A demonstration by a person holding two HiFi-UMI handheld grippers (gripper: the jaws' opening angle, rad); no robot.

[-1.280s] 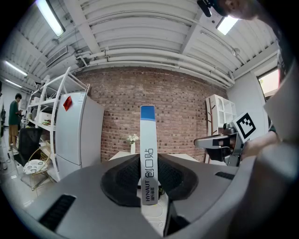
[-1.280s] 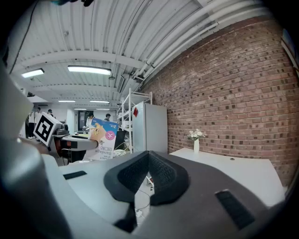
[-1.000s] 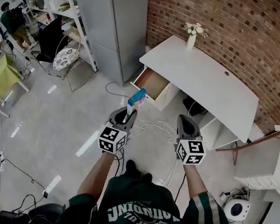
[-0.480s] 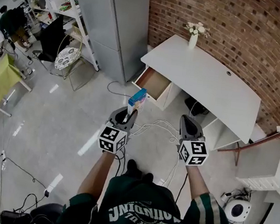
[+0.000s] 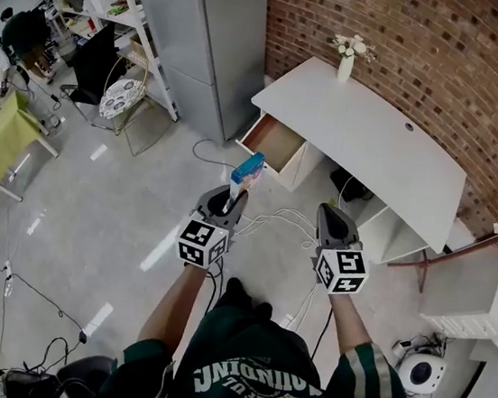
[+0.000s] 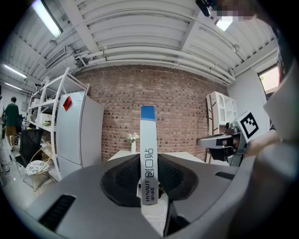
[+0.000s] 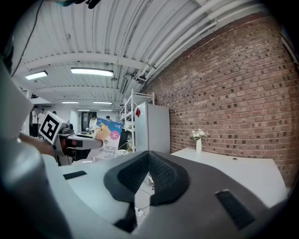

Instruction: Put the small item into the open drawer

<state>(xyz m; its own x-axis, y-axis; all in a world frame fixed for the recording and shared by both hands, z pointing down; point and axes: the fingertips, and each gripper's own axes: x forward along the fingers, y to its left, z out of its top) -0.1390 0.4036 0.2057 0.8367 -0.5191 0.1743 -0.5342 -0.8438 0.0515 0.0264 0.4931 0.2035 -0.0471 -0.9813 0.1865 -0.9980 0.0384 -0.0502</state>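
Where the left tongs clench its lower end, the small item stands upright at the centre of the head view. It is one slim flat box with a blue top. Its narrow white edge is printed HYNAUT beneath larger characters. The right tongs, second of the two, sit right of centre, pressed together on nothing. Above the box and apart from it, one drawer stands open in the single white worktop, which carries one vase of flowers.

Two grippers, one box, one desk, one open drawer, one vase
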